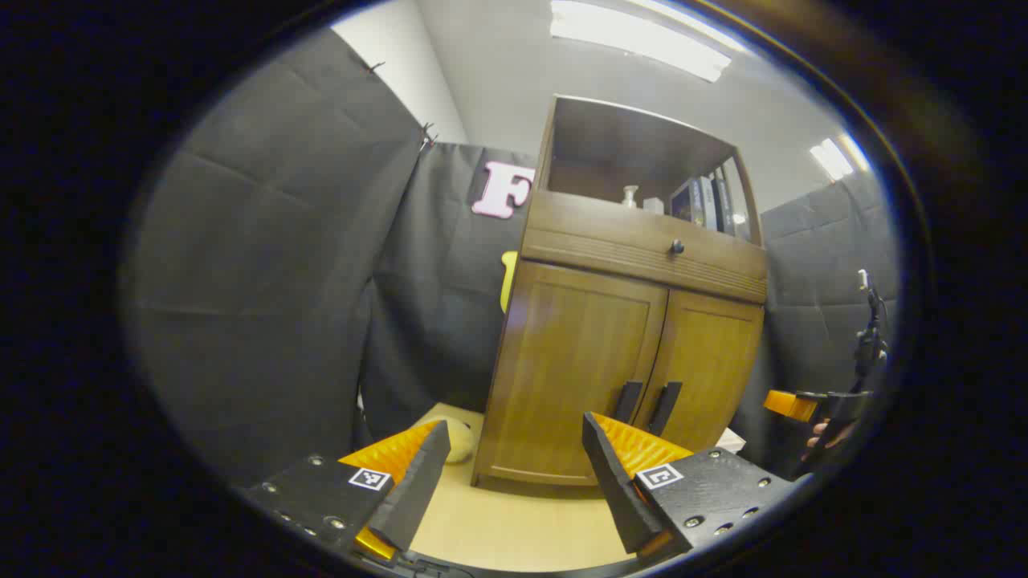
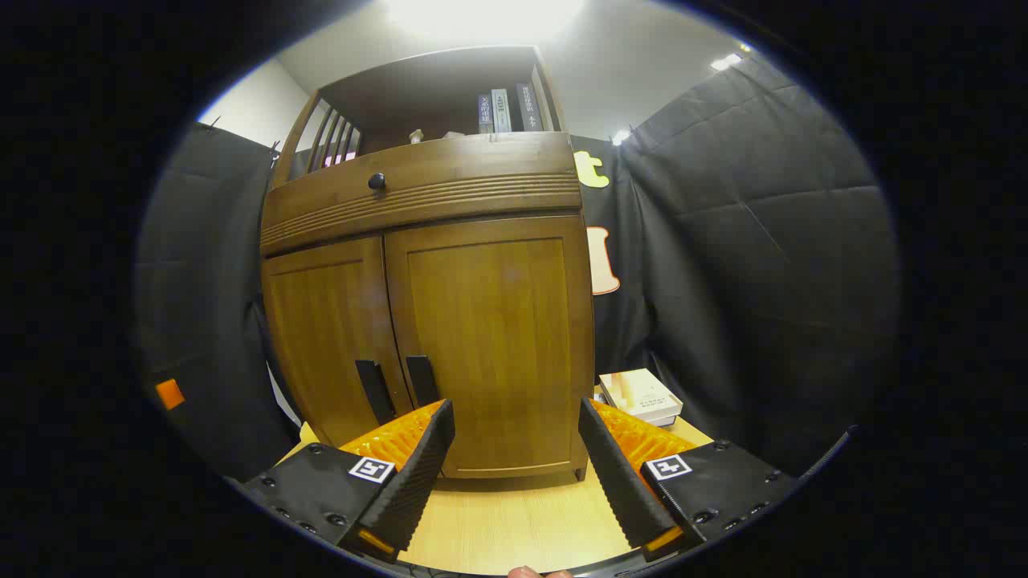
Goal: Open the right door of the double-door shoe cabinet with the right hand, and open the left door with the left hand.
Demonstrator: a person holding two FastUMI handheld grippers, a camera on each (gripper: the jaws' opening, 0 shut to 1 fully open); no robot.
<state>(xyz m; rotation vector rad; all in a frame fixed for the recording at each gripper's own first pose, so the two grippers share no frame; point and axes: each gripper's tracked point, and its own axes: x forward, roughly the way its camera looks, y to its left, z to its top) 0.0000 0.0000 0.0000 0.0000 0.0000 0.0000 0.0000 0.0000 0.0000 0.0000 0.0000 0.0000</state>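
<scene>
Straight ahead of both cameras stands the shoe cabinet (image 1: pixel 618 353), a brown wooden piece on a pale tabletop (image 1: pixel 514 522), and both of its doors are shut flush. From the left gripper view, the left gripper (image 1: pixel 514 437) hangs in front of the cabinet's lower half with its fingers spread wide and nothing between them, well apart from the wood. The left door (image 1: pixel 574 365) and right door (image 1: pixel 707 361) meet at the middle, where two dark vertical handles (image 1: pixel 646 405) sit side by side low down. Off to the right edge of that view, the other gripper and part of a hand (image 1: pixel 823 433) peek in. Over in the right gripper view, the right gripper (image 2: pixel 514 429) is spread open too, empty, facing the right door and clear of it, with the handles just left of its fingers. Above the doors runs a drawer with a round knob (image 2: pixel 376 181), and books (image 2: pixel 506 110) stand on the open shelf. A small box (image 2: pixel 640 395) rests on the tabletop beside the cabinet's right side.
</scene>
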